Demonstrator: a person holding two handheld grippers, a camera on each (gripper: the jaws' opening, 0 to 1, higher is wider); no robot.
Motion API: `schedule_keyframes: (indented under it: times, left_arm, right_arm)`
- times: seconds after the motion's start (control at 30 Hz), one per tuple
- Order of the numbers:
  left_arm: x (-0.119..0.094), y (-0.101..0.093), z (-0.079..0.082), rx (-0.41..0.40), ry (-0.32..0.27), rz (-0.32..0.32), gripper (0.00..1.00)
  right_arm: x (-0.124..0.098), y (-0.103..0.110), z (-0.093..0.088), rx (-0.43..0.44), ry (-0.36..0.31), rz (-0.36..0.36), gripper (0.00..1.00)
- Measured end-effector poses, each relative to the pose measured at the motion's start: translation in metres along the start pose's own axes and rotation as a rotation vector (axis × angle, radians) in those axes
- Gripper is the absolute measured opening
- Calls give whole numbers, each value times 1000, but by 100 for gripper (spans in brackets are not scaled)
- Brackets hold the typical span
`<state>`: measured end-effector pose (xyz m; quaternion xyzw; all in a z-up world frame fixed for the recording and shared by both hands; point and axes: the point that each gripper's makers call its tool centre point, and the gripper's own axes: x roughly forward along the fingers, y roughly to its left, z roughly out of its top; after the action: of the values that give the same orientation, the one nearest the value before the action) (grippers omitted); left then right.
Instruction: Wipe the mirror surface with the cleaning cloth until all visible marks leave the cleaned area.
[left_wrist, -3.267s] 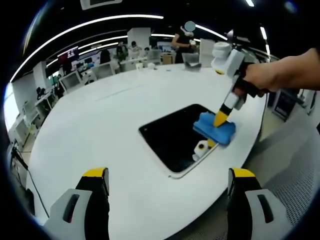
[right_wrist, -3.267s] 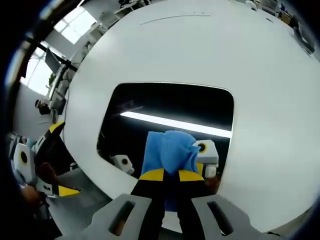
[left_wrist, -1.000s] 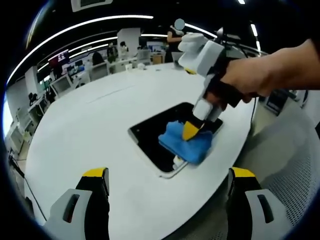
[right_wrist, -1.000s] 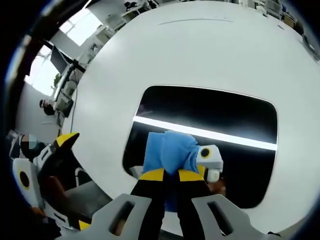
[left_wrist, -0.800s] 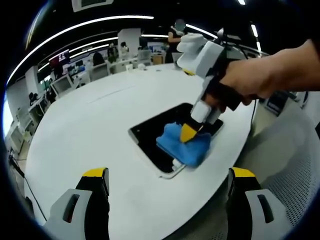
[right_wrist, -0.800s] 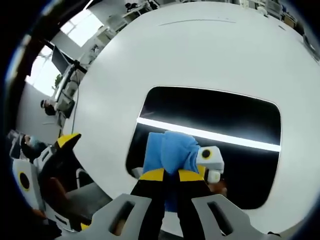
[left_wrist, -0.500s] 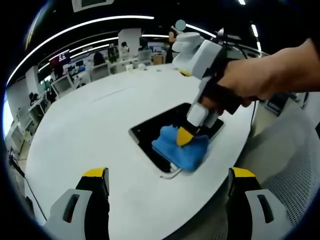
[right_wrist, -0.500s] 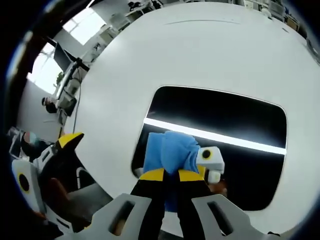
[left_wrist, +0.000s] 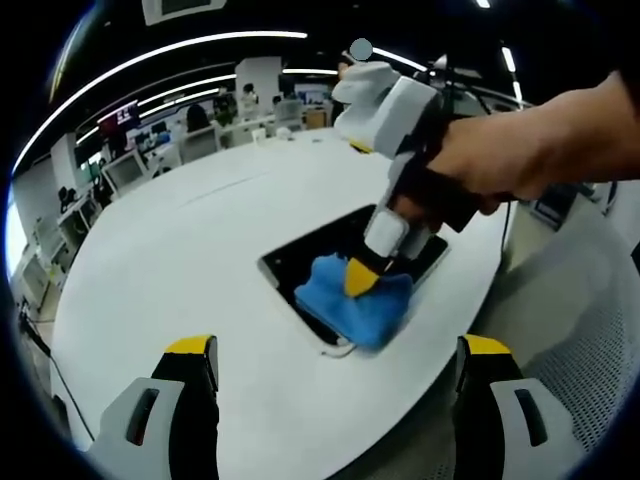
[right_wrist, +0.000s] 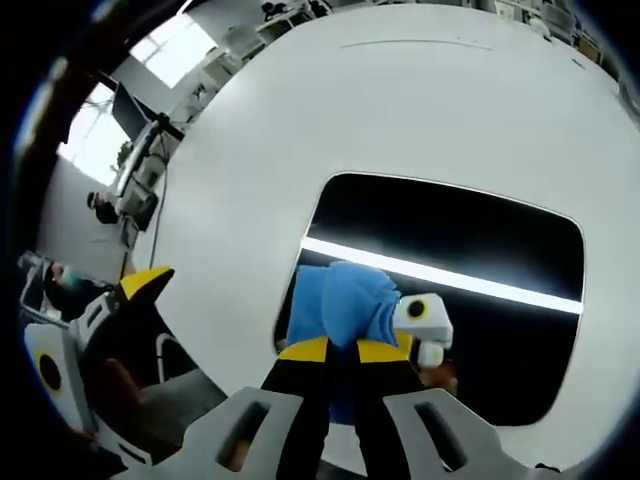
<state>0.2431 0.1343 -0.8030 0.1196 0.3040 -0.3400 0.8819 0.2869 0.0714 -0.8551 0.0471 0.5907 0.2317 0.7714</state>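
Note:
A dark rectangular mirror (left_wrist: 315, 255) (right_wrist: 470, 230) with rounded corners lies flat on the round white table (left_wrist: 190, 260), near its edge. A blue cleaning cloth (left_wrist: 345, 300) (right_wrist: 335, 300) is pressed on the mirror's near corner. My right gripper (right_wrist: 341, 352) is shut on the cloth; in the left gripper view it (left_wrist: 360, 278) comes down from the right, held by a hand (left_wrist: 500, 160). My left gripper (left_wrist: 335, 365) hangs open above the table's edge, short of the mirror, with nothing between its jaws. In the mirror a ceiling light shows as a bright streak (right_wrist: 450, 280).
The table's rim (left_wrist: 400, 420) runs just beyond my left jaws, with grey floor (left_wrist: 580, 360) past it. The left gripper (right_wrist: 100, 340) shows at the left of the right gripper view, off the table's edge. Desks and people (left_wrist: 240, 100) stand in the room behind.
My right gripper has dragged the cloth across the mirror, from its right part 3.3 s ago towards its near left corner. The left gripper has stayed open.

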Motion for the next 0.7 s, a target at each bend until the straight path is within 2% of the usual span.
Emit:
schedule_keyframes:
  times: [0.7]
  left_arm:
    - [0, 0, 0, 0, 0, 0, 99]
  right_arm:
    - [4, 5, 2, -42, -4, 17, 3]
